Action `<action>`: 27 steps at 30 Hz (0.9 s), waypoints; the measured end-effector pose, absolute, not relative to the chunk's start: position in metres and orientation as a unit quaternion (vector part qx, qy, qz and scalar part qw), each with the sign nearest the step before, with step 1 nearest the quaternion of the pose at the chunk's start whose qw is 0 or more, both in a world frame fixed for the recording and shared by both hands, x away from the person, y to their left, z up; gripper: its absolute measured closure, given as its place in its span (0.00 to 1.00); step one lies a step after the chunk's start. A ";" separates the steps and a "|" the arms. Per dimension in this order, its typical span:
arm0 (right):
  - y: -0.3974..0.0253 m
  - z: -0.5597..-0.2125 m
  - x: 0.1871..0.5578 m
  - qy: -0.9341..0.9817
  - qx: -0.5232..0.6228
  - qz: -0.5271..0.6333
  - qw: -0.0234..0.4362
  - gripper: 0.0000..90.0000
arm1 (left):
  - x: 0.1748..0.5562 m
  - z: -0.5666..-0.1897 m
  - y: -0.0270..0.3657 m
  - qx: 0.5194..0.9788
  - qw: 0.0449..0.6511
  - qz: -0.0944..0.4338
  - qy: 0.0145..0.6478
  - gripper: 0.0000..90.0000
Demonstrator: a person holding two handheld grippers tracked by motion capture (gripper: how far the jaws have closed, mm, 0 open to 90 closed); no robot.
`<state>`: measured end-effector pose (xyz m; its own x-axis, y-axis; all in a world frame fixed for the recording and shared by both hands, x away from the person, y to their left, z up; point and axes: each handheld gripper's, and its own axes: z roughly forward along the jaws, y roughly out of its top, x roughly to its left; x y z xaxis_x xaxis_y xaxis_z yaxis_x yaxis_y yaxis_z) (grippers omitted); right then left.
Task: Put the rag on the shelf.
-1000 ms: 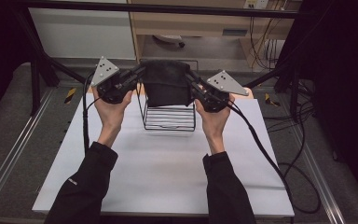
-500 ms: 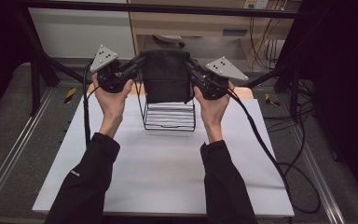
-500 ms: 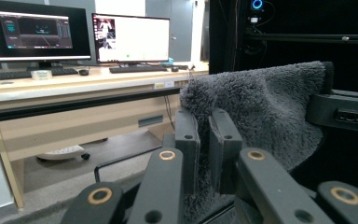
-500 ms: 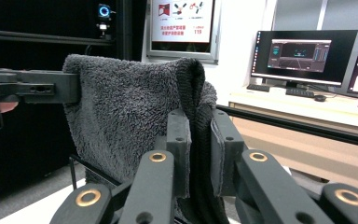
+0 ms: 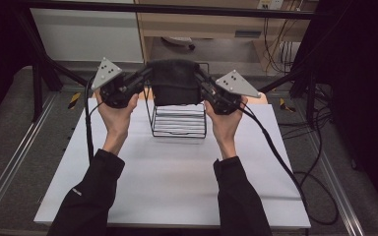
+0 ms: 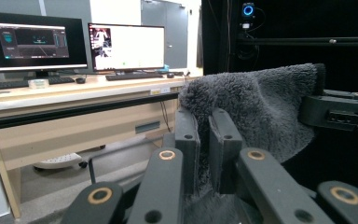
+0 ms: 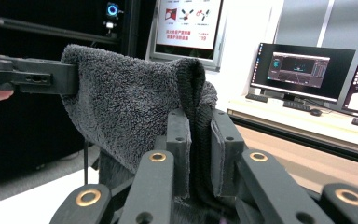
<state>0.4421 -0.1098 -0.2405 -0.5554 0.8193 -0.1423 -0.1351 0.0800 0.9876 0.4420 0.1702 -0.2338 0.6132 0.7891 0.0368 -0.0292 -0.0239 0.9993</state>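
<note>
A dark grey fluffy towel (image 5: 173,83) is held up in the air between the two tongs, just over the top of a black wire rack (image 5: 179,120) that stands on the white worktop (image 5: 177,182). The towel's long side runs from left to right, from one hand to the other, and it hangs down in the middle like a small curtain. The rack is right under it and a little toward the person, so the coming move is judged to be a short way down. The left tongs (image 5: 145,74) are pinched shut on the towel's left top corner, and in the left gripper view the fluffy cloth (image 6: 256,112) is seen squeezed between the two black jaws. The right tongs (image 5: 200,78) are pinched shut on the right top corner, and in the right gripper view the cloth (image 7: 135,107) is seen folded over and caught between the jaws. Both hands are about as near to the rack as each other. The left hand (image 5: 115,110) and the right hand (image 5: 225,120) are raised to the same height, with the forearms stretched forward and the tongs pointed inward at each other.
</note>
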 end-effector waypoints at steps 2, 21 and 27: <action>-0.110 -0.249 0.439 0.630 0.272 0.617 0.386 0.89 | 0.439 -0.243 0.170 0.642 0.630 0.321 0.298 0.92; -0.111 -0.286 0.435 0.646 0.292 0.606 0.360 0.89 | 0.436 -0.282 0.170 0.664 0.610 0.299 0.313 0.91; -0.116 -0.283 0.435 0.662 0.311 0.595 0.331 0.81 | 0.436 -0.280 0.173 0.686 0.589 0.280 0.323 0.89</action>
